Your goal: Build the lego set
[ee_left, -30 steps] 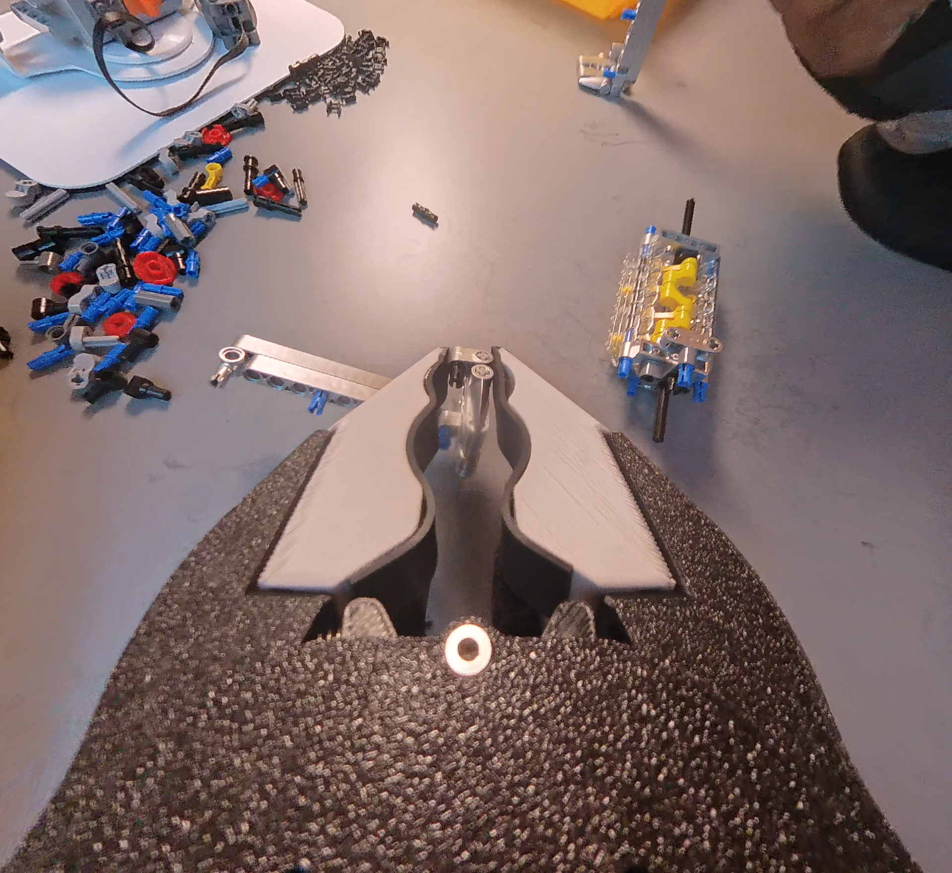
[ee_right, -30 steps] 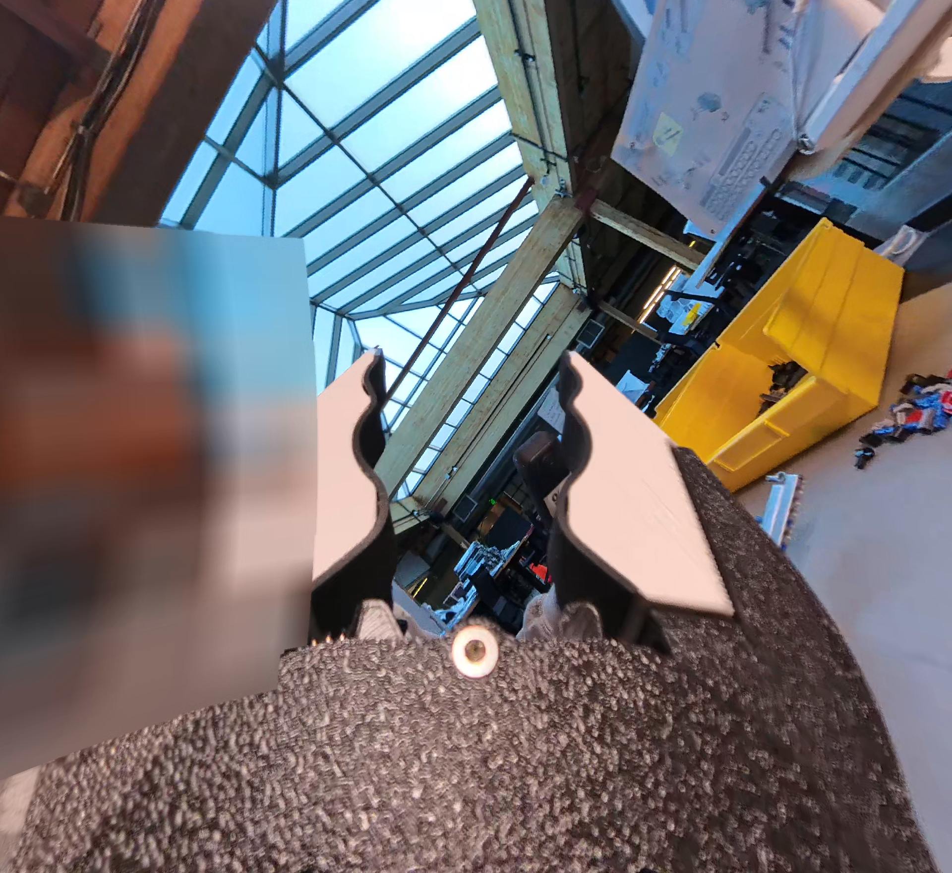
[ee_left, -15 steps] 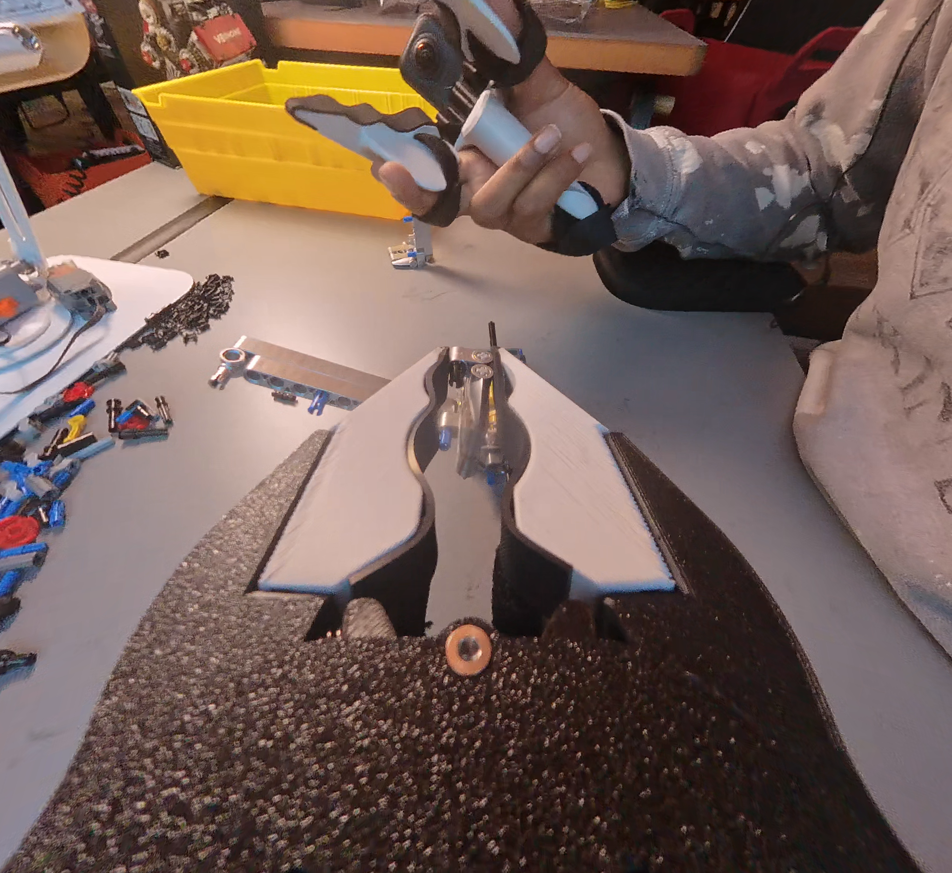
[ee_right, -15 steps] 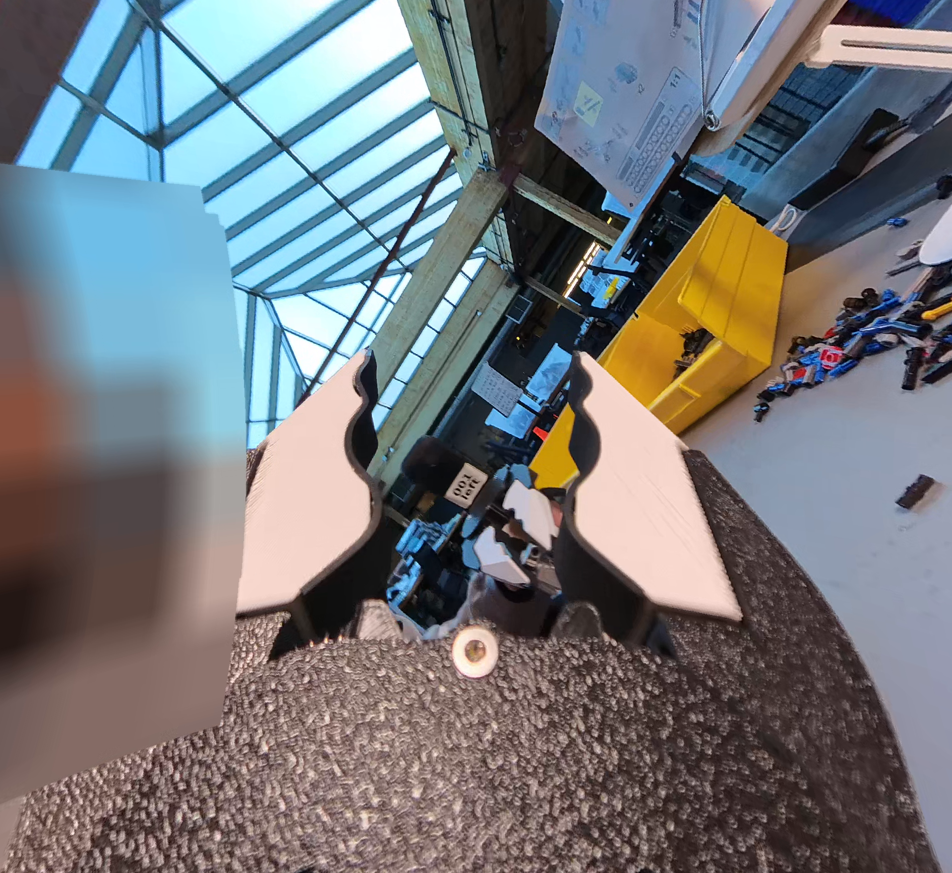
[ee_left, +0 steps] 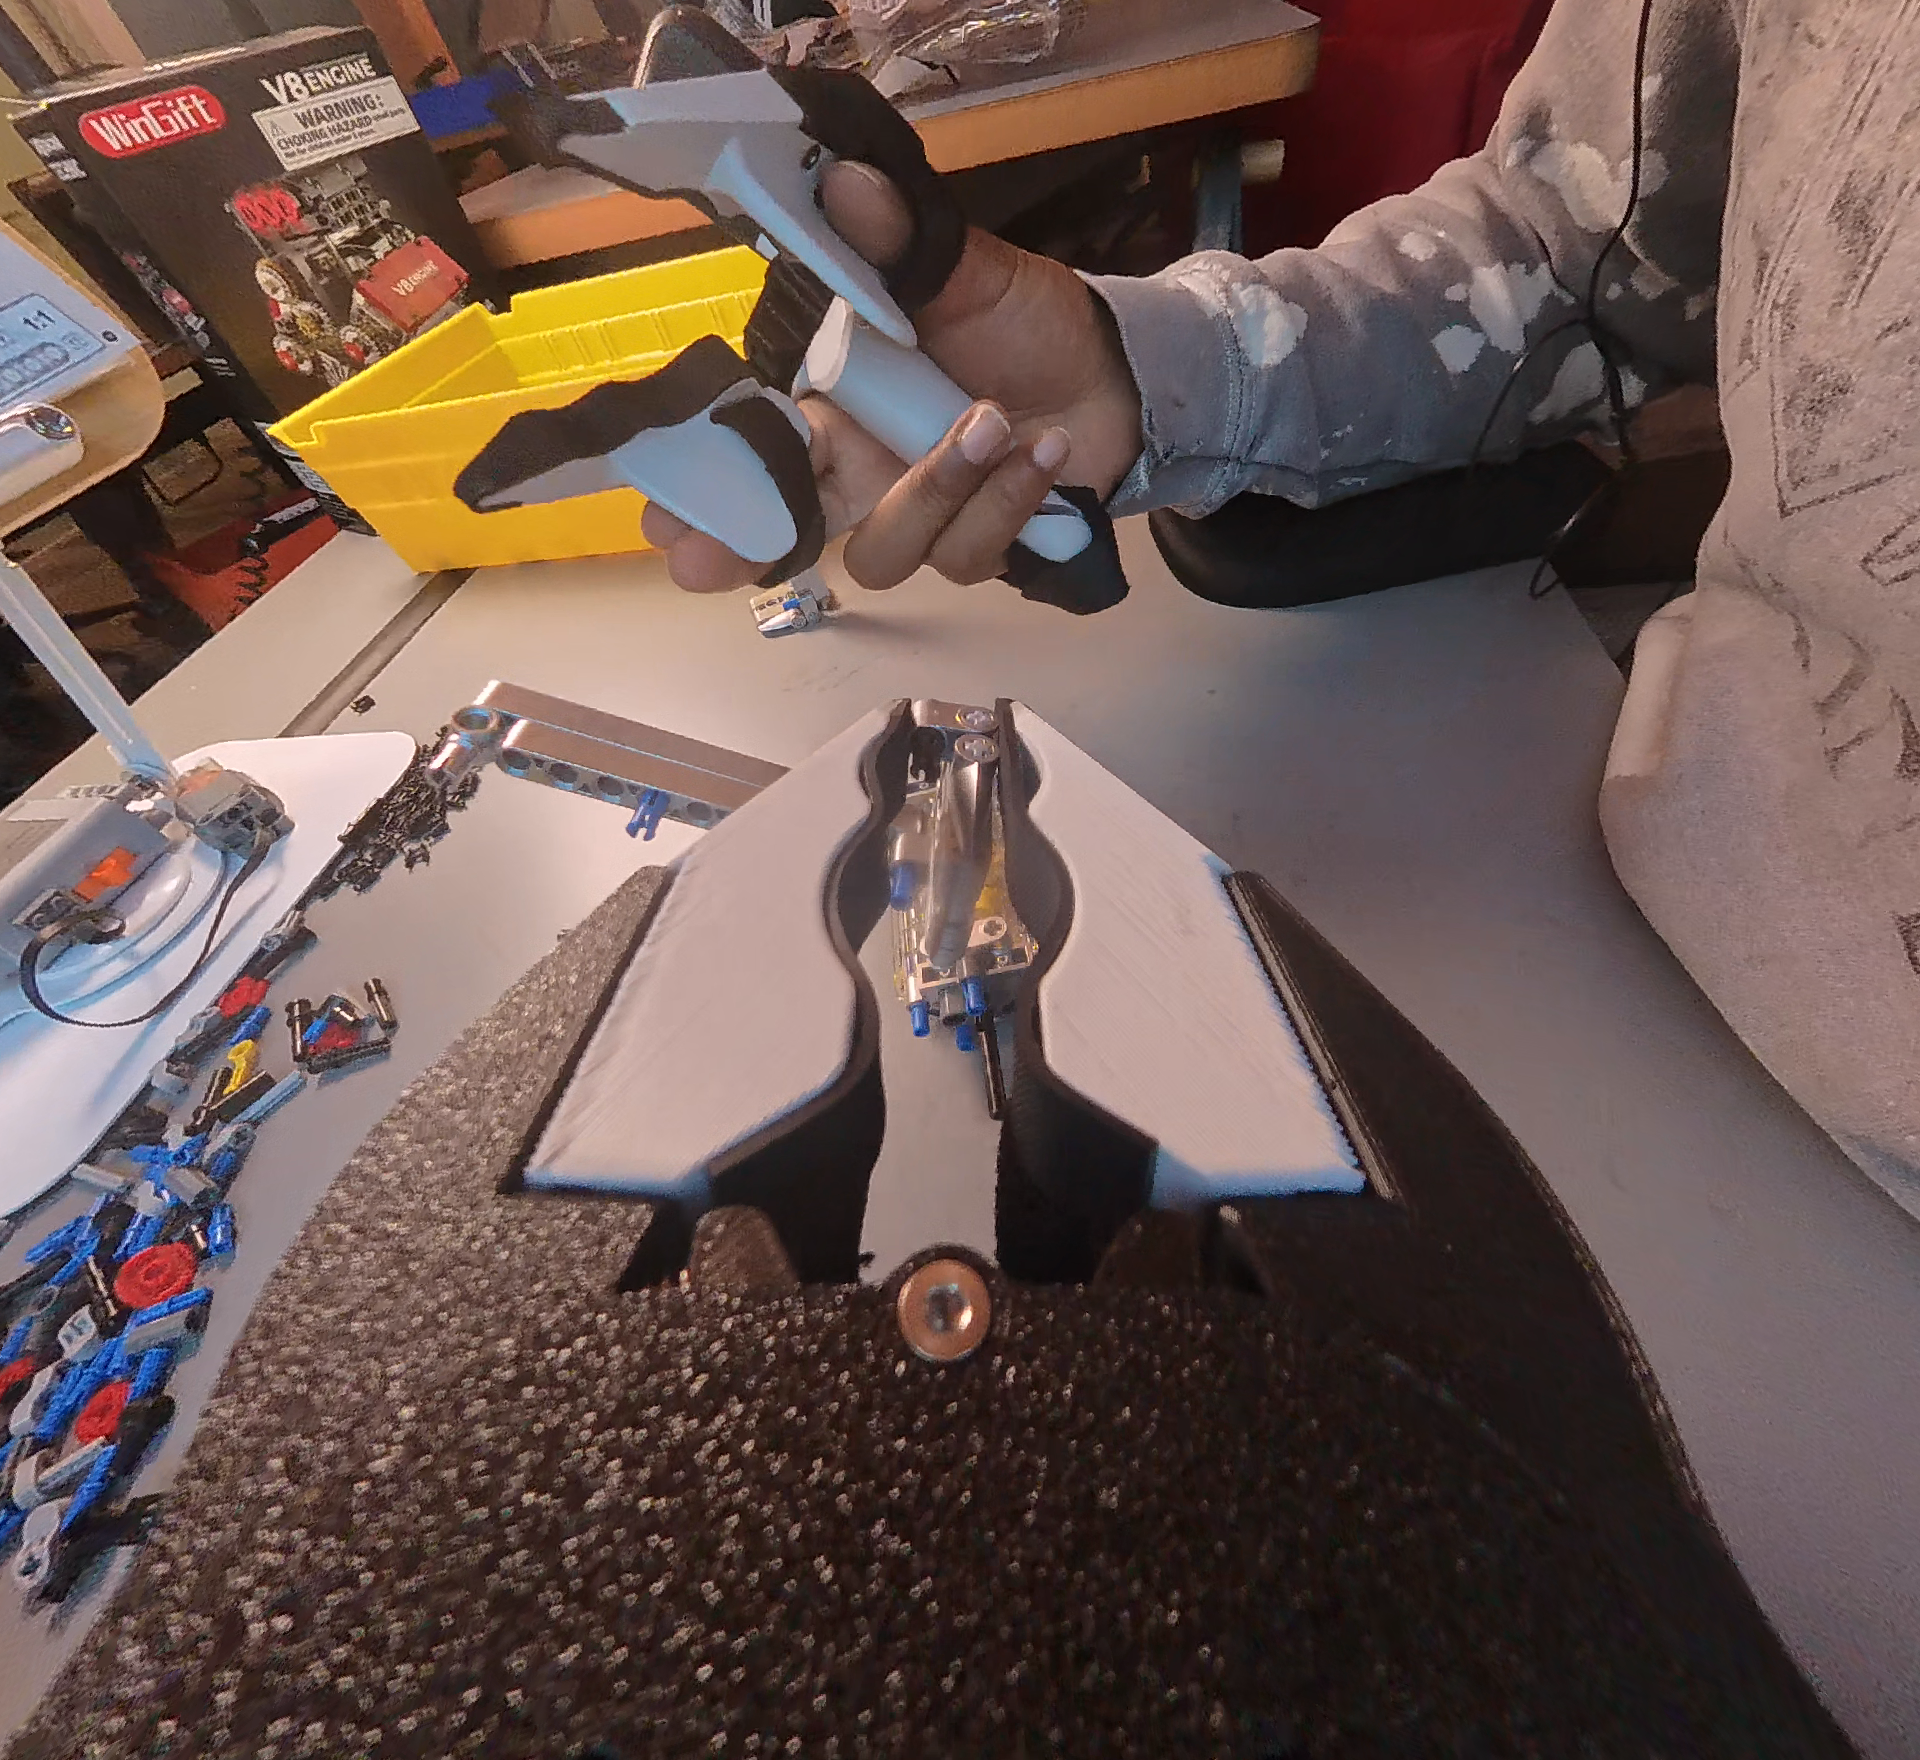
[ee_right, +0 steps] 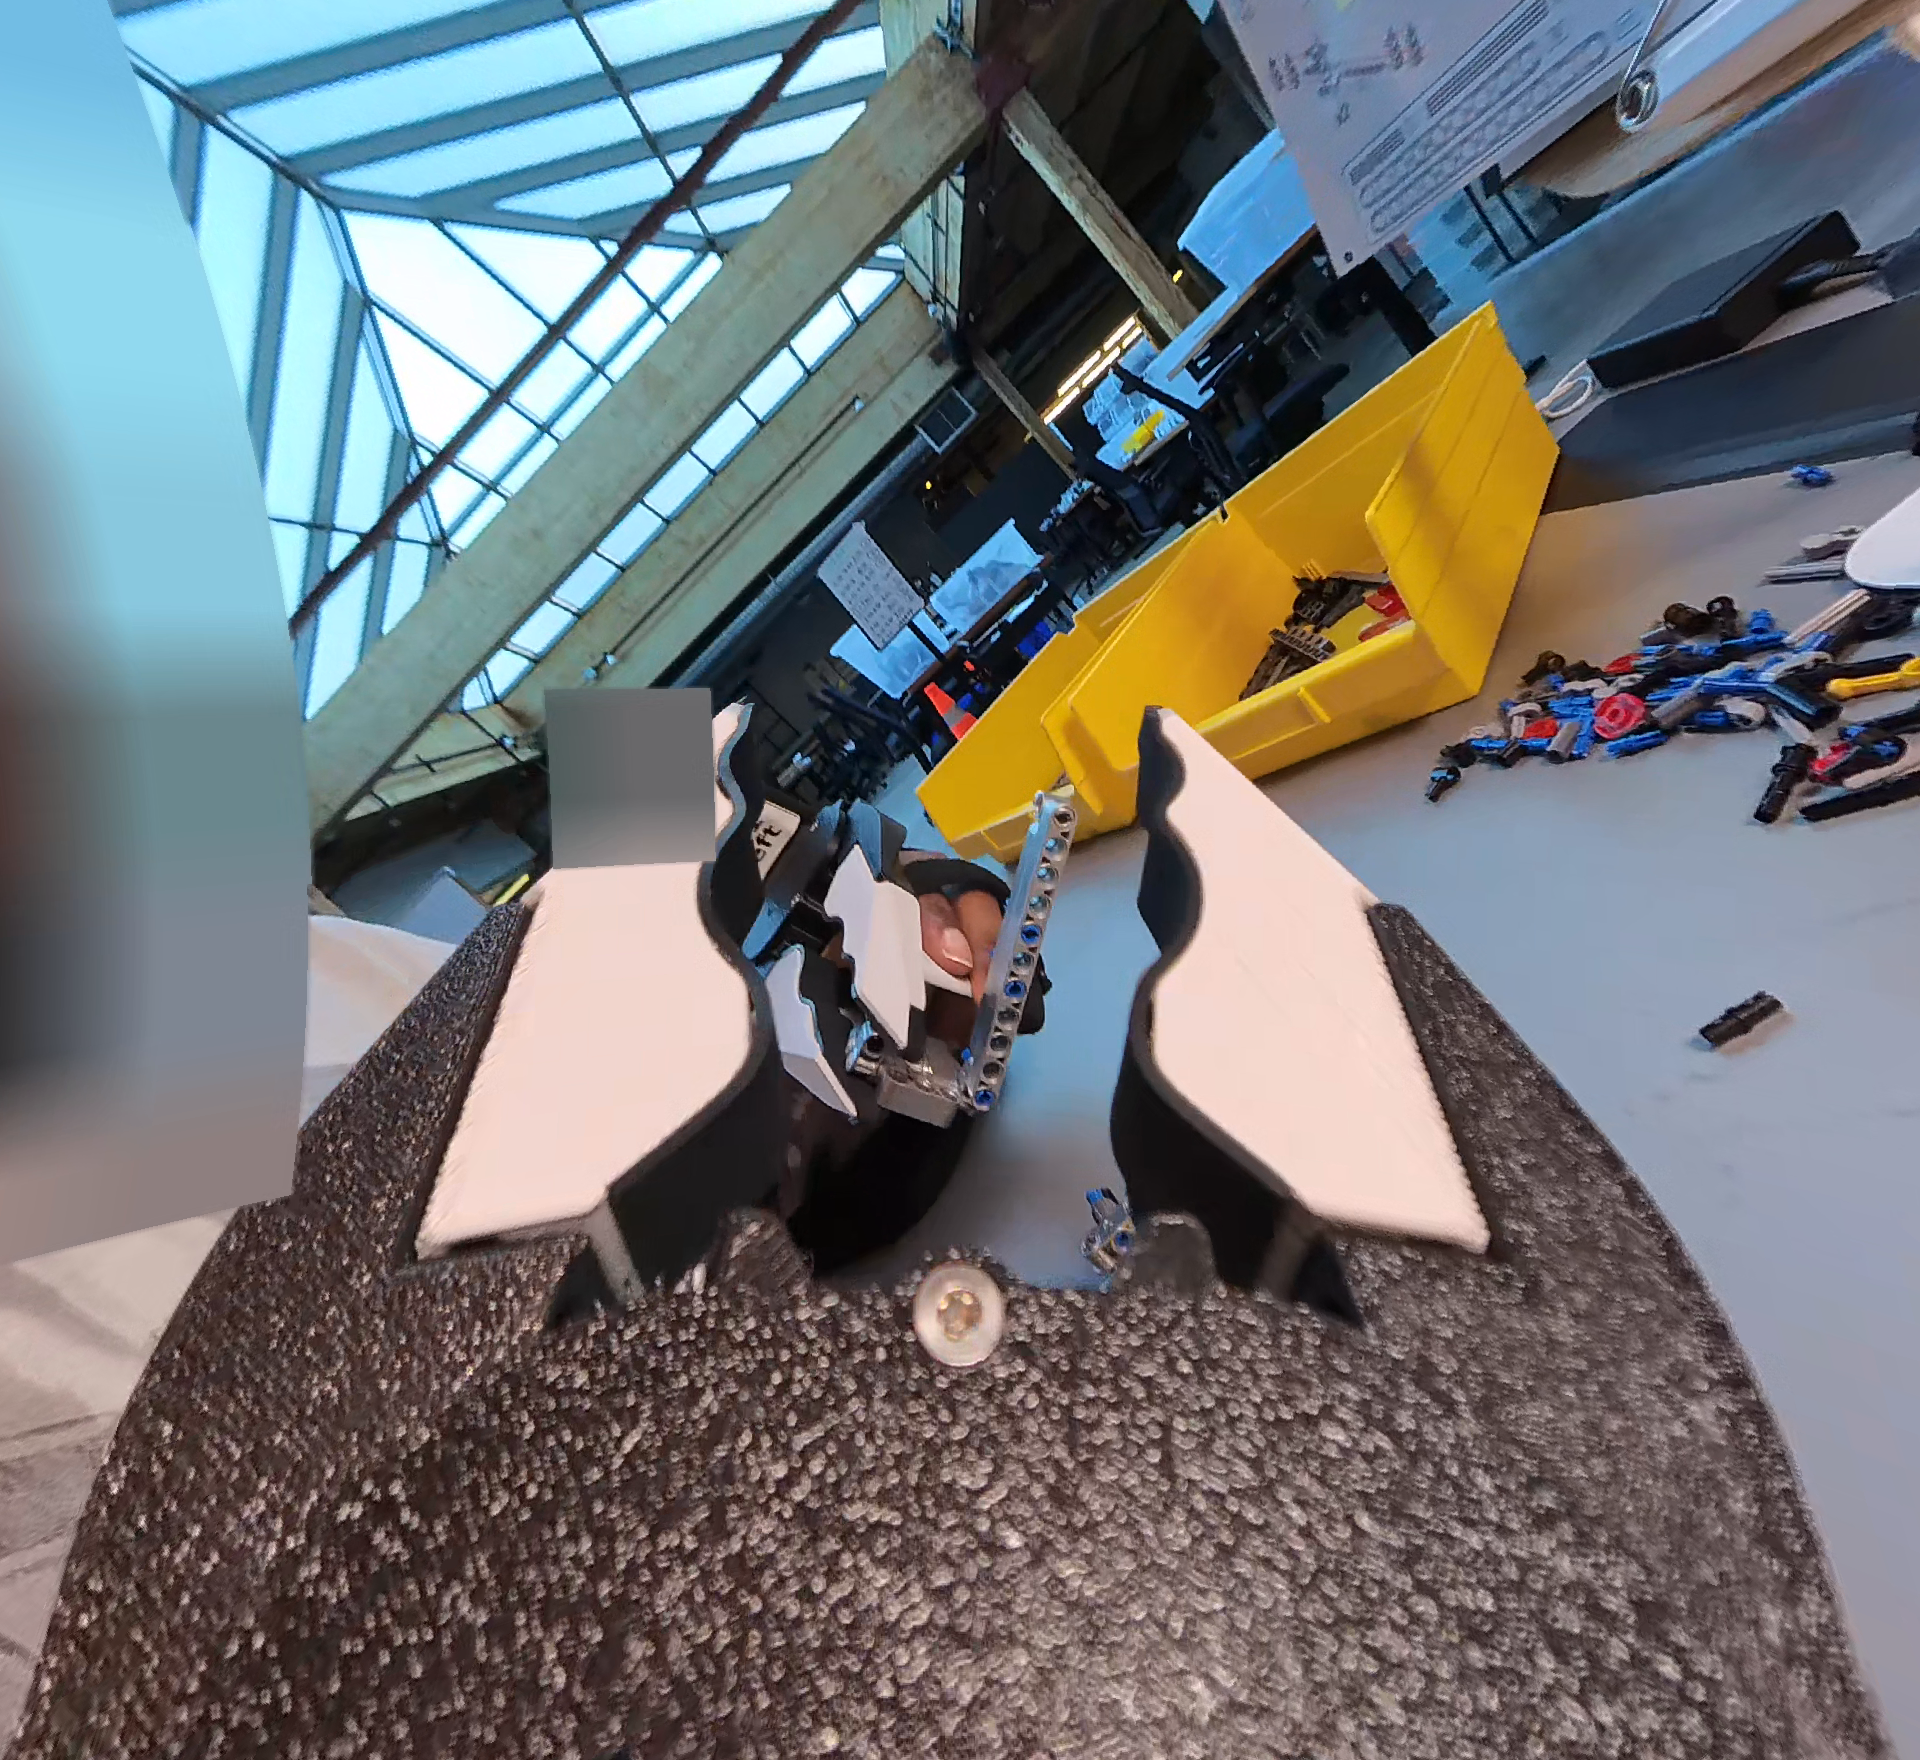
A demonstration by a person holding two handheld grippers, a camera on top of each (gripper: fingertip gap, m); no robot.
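Note:
My left gripper (ee_left: 954, 708) is shut on a small grey lever piece (ee_left: 961, 806), with both pads pressed on it. It hovers over a clear engine block with yellow parts and blue pins (ee_left: 966, 962) that lies on the grey table (ee_left: 1299, 775). In the right wrist view the left gripper (ee_right: 883, 1056) shows with the grey piece (ee_right: 914, 1082) at its tips. My right gripper (ee_right: 940, 723) is open and empty, held in the air above the table by a hand; it also shows in the left wrist view (ee_left: 499, 308). A long grey beam with holes (ee_right: 1023, 941) stands upright near it.
A yellow bin (ee_left: 499, 422) stands at the back. Another grey beam (ee_left: 613, 765) lies flat on the left. Loose blue, red and black parts (ee_left: 114, 1295) lie by a white stand base (ee_left: 312, 796). A person's sleeve and body (ee_left: 1766, 671) fill the right. The grippers' ends are close to 11 cm from one another.
My left gripper has moved right with the grey piece still in it and now sits over the engine block. My right gripper has tipped down from the ceiling toward the table, still open.

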